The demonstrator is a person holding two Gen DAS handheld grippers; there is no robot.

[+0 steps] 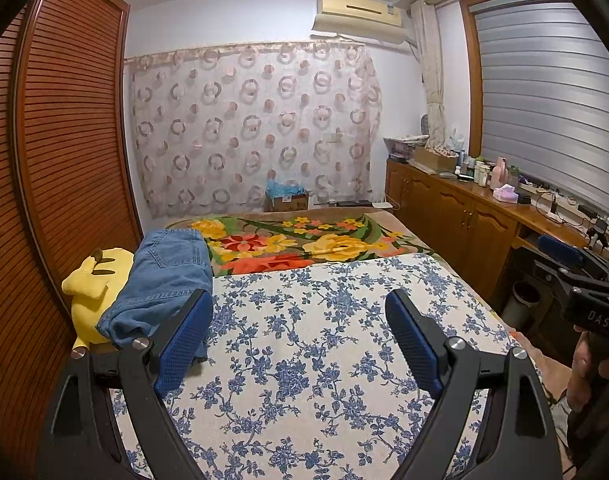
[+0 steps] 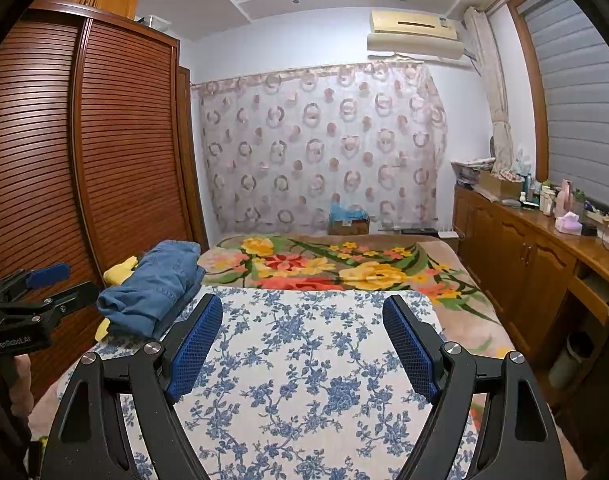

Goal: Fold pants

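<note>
Folded blue denim pants (image 1: 164,280) lie in a stack at the bed's left edge, partly on a yellow plush toy (image 1: 94,280); they also show in the right wrist view (image 2: 156,288). My left gripper (image 1: 300,304) is open and empty above the blue-flowered sheet (image 1: 324,340), its left finger just right of the pants. My right gripper (image 2: 302,308) is open and empty over the same sheet (image 2: 304,360). The right gripper appears at the right edge of the left wrist view (image 1: 576,272), the left gripper at the left edge of the right wrist view (image 2: 36,288).
A bright floral blanket (image 1: 296,244) covers the far half of the bed. A slatted wooden wardrobe (image 1: 64,140) stands at the left. A wooden cabinet (image 1: 464,208) with bottles and clutter runs along the right. A cardboard box (image 1: 286,198) sits beyond the bed.
</note>
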